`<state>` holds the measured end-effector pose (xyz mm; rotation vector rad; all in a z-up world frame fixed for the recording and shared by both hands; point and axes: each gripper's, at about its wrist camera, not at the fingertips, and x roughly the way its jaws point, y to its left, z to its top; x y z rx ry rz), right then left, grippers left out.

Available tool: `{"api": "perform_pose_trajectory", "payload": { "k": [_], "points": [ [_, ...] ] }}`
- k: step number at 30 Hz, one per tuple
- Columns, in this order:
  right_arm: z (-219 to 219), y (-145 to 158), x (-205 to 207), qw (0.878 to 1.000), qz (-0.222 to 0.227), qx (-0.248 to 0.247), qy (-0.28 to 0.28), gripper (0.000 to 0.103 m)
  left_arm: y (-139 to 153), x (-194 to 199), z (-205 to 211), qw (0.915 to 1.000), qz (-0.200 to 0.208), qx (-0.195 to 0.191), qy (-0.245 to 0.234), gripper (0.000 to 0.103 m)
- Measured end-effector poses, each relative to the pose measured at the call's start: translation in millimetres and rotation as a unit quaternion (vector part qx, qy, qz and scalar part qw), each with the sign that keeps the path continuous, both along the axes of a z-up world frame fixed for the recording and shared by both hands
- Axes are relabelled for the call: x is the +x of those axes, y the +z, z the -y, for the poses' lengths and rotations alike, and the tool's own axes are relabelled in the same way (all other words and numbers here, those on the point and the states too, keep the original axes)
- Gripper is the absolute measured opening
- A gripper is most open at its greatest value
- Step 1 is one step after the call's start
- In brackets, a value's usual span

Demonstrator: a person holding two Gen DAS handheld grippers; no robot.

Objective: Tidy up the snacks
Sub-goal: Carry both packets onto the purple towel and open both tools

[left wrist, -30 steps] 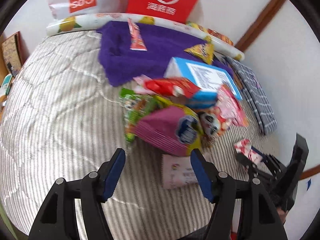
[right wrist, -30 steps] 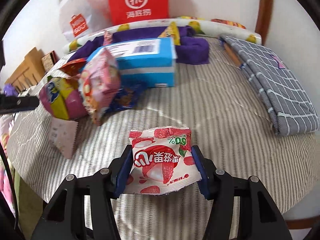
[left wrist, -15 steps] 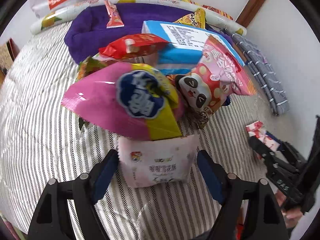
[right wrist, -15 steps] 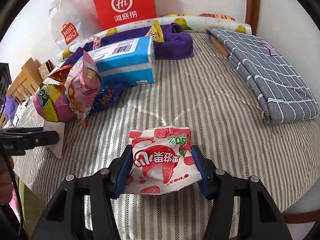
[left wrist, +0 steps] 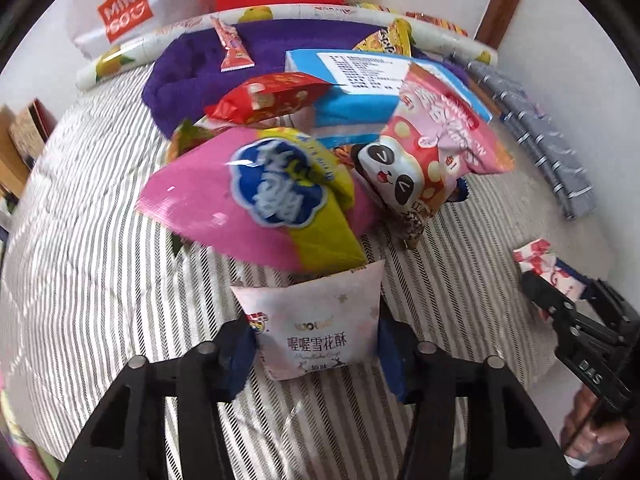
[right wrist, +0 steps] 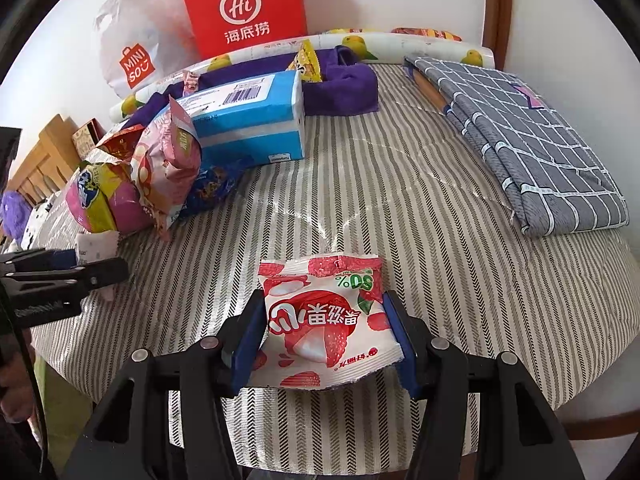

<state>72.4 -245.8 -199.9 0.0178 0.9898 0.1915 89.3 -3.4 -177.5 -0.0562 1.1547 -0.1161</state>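
On the striped bed [right wrist: 420, 208], near the snack heap [left wrist: 256, 196]: left tongs [left wrist: 316, 354] closing around pale pink snowflake-crisp packet [left wrist: 316, 320]; right tongs [right wrist: 324, 330] clamped on strawberry candy packet [right wrist: 324, 316]. Pickup step, seemingly. Next: finish the pinch, lift clear without dragging the pink chip bag [left wrist: 224, 200].

A home: a round worktop [right wrist: 400, 200] under a striped cloth, with shopping bags [right wrist: 244, 8], a folded blanket [right wrist: 528, 128] and snack packets [left wrist: 248, 196].
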Motion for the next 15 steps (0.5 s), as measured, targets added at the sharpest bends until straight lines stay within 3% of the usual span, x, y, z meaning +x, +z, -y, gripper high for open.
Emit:
{"api": "perform_pose_trajectory", "payload": {
  "k": [15],
  "points": [
    [-14, 47, -15, 0.999, 0.044, -0.005, 0.006, 0.057, 55, -32, -32, 0.9973, 0.053, -0.051, 0.005, 0.048]
  ]
}}
